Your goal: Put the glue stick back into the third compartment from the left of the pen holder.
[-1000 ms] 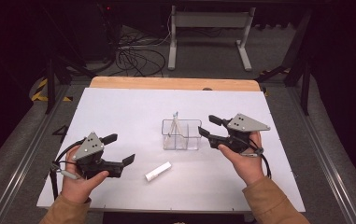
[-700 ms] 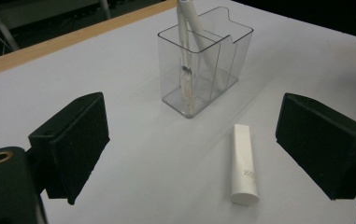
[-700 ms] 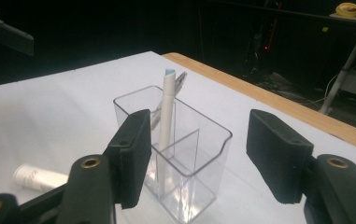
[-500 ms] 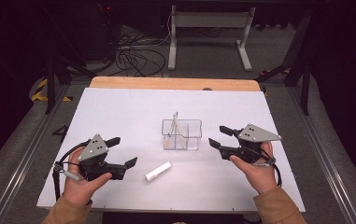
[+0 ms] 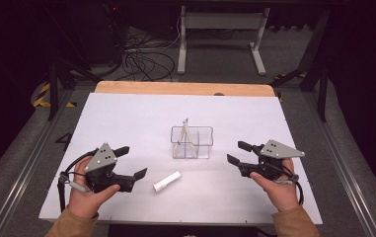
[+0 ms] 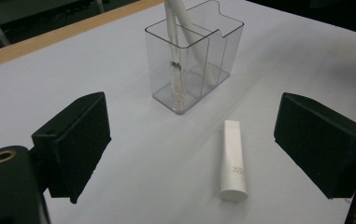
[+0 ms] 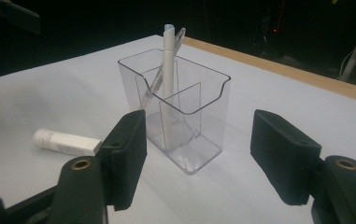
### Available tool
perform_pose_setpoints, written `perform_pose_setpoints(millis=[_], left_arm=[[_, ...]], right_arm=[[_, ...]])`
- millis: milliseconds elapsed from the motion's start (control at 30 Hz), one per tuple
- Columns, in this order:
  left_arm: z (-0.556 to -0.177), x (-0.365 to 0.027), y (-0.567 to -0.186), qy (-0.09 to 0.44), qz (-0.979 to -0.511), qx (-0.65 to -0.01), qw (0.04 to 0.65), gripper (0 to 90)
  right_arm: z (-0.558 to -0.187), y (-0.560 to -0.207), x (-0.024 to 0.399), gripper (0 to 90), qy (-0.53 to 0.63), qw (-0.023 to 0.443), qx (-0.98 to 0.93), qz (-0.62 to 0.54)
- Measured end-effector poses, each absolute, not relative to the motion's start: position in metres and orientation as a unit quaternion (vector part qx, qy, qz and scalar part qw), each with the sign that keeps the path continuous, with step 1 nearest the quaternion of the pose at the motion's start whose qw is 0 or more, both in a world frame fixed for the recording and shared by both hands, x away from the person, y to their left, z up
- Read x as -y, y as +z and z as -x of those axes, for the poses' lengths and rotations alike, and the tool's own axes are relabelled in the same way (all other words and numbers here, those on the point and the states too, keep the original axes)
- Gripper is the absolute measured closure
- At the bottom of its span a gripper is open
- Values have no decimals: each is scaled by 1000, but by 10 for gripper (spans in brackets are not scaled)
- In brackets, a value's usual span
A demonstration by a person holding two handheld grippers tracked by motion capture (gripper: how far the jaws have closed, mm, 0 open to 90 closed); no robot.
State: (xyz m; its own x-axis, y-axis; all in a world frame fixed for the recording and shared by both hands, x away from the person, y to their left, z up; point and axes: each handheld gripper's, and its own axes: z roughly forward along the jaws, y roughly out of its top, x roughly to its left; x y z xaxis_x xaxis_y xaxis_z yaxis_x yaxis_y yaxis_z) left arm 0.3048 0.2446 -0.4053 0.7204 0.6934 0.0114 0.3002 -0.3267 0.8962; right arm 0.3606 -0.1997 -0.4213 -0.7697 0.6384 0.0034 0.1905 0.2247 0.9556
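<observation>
white tube [image 6: 233, 161] flat on worktop [image 5: 126, 118], at 1 o'clock between left gripper [image 5: 131, 162] fingers, untouched. both spread wide, empty; right gripper [image 5: 237, 153] faces clear holder [image 7: 175, 109].

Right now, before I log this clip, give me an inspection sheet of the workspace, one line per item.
Surface: white sheet over a wooden table, bare wood strip along the far edge.
Job's things: clear divided holder upright at centre, with a white pen leaning inside; white tube lying flat on the near side of the holder.
Clutter: nothing seen.
Grippers: left tool open, empty, near the tube; right tool open, empty, right of the holder.
Cables: black loop trailing from each tool; a tangle on the floor beyond the table.
Surroundings: dark room, metal stand behind.
</observation>
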Motion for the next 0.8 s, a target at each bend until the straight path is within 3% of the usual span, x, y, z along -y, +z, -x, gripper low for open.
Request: perform_pose_setpoints(millis=[400, 800], left_arm=[[-303, -241, -406, 203, -789, -312, 489, 121], [-305, -230, -413, 163, -798, -310, 490, 143]], right_arm=[[-359, -424, 202, 365, 545, 210, -765, -272], [-357, -426, 201, 361, 542, 214, -766, -272]])
